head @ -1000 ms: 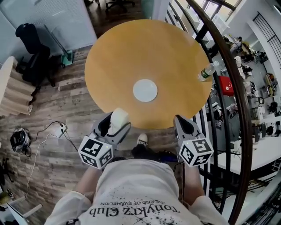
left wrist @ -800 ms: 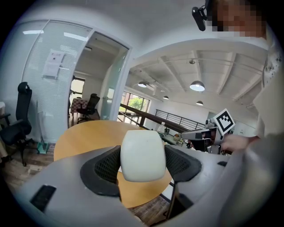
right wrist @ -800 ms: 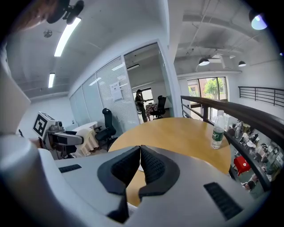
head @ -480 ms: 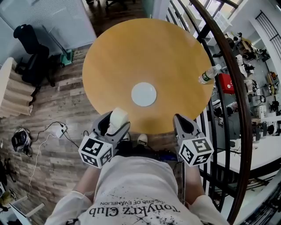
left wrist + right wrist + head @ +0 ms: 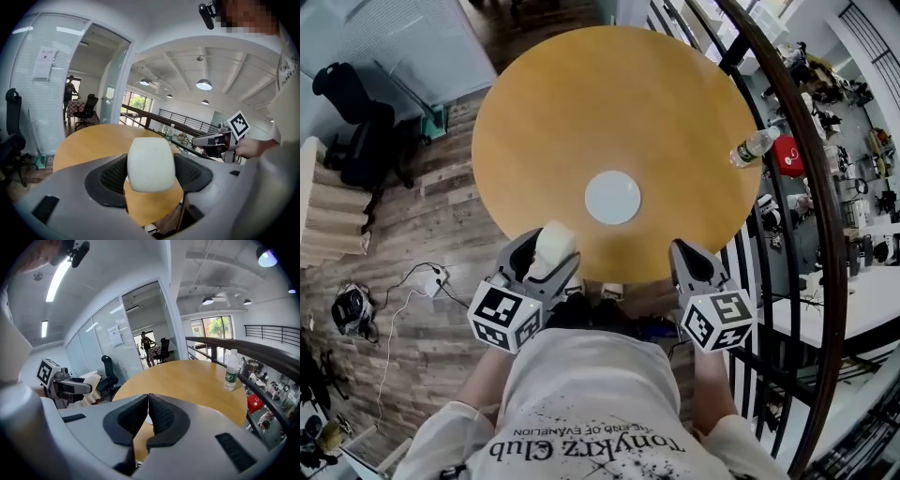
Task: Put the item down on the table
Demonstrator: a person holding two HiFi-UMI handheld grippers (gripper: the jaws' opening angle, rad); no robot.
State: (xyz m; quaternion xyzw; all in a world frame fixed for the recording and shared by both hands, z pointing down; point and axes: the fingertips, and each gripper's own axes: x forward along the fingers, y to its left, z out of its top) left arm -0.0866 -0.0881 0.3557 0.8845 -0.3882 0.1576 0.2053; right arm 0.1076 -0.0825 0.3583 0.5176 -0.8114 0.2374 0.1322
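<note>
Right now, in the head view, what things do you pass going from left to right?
Black chair → left tool holding a white block → white disc → right tool → water bottle.

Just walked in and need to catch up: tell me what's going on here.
A person stands at a round wooden table, a gripper in each hand. The left tongs are clamped on a white rounded object, held by the table's near edge and not yet set down. The right tongs are shut and empty. A white plate sits mid-table and a water bottle stands near the right rim.
</note>
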